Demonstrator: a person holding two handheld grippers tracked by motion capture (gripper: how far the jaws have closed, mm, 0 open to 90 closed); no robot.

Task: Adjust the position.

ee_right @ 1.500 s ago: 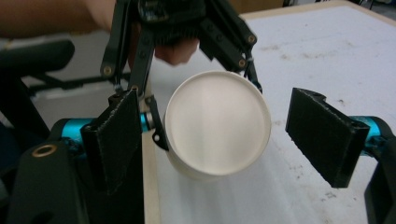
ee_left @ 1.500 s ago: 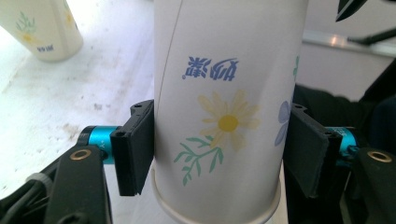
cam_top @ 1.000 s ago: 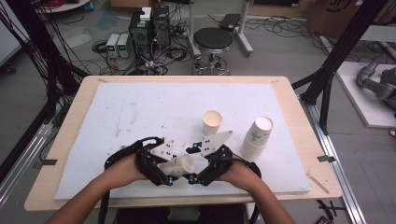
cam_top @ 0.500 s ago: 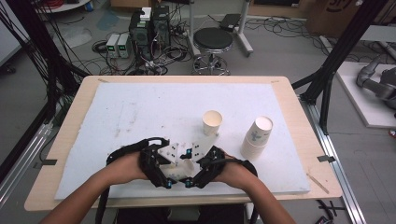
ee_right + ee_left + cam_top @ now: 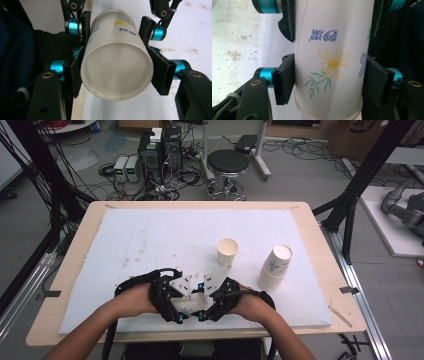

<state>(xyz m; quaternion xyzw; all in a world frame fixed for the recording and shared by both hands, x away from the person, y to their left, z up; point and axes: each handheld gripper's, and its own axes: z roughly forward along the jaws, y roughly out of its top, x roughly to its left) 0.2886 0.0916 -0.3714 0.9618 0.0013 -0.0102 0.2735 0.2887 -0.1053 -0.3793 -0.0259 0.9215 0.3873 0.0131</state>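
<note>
Over the table [image 5: 320, 227] and its white board [image 5: 150, 235]: nothing busy in the upper half. Right of centre, a stack of upturned cups [image 5: 274, 268] and a lone upright cup [image 5: 227, 252], well apart from the action. Down at the lower middle, off the board, hangs the flowered paper cup [image 5: 332, 62], lying level between two tools. Looks like a handover, left to right, caught mid-swap. Could be two nested cups being pulled apart instead; hard to say from that rim at the bottom of the left gripper view.

Both forearms in from the bottom edge, left hand [image 5: 135, 299] and right hand [image 5: 250, 302] knuckle to knuckle, wrists turned inward. Left gripper [image 5: 329, 80] pinching the wall near the rim, jaws just now easing open a touch, pads on the paper all the same. Right gripper [image 5: 116, 72] clamped on the base end.

Next, probably: spread the left jaws fully, draw that hand back, keep the right squeeze gentle so the thin wall does not buckle.
</note>
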